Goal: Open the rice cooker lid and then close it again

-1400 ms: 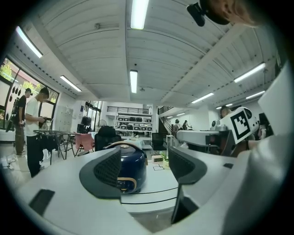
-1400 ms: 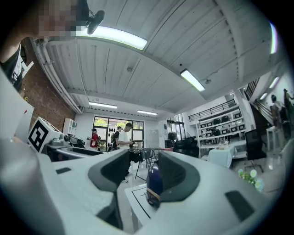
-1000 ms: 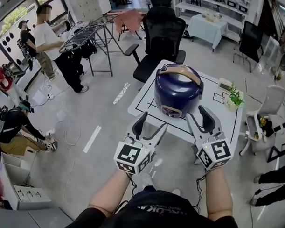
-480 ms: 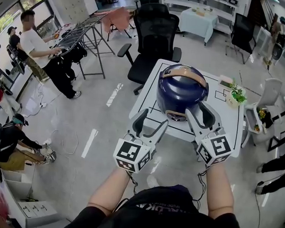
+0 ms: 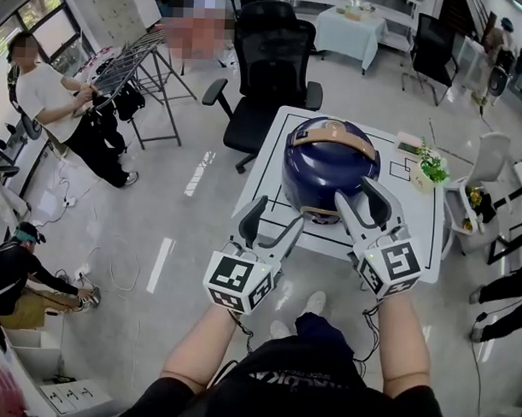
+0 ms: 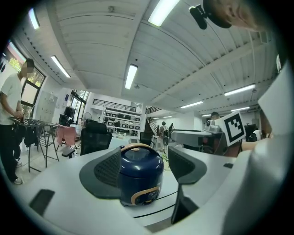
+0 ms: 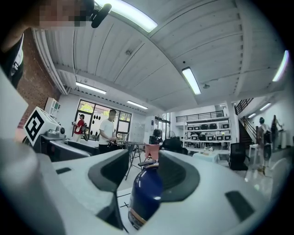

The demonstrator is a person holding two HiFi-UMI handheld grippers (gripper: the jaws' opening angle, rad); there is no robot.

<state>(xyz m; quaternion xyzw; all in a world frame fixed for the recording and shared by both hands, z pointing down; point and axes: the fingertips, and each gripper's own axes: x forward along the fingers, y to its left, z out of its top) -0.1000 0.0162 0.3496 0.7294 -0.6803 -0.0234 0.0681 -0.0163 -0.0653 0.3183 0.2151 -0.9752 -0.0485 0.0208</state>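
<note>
A dark blue rice cooker [image 5: 329, 166] with a tan handle stands on a white table [image 5: 414, 226] marked with black lines; its lid is down. My left gripper [image 5: 275, 219] is open, short of the table's near edge, left of the cooker's front. My right gripper [image 5: 362, 198] is open at the cooker's front right side, its fingertips overlapping the body. In the left gripper view the cooker [image 6: 139, 176] shows between the spread jaws of that gripper [image 6: 143, 166], some way off. The right gripper view shows the cooker [image 7: 146, 193] between the jaws of that gripper [image 7: 144, 178].
A small potted plant [image 5: 432, 169] sits on the table's right side. A black office chair [image 5: 270, 58] stands behind the table, a white chair [image 5: 484, 181] to its right. A drying rack [image 5: 133, 64] and a person [image 5: 51, 98] are at far left; another person [image 5: 20, 263] crouches.
Both grippers have come nearer the cooker. The right gripper's tips now overlap its front right side. The lid stays down.
</note>
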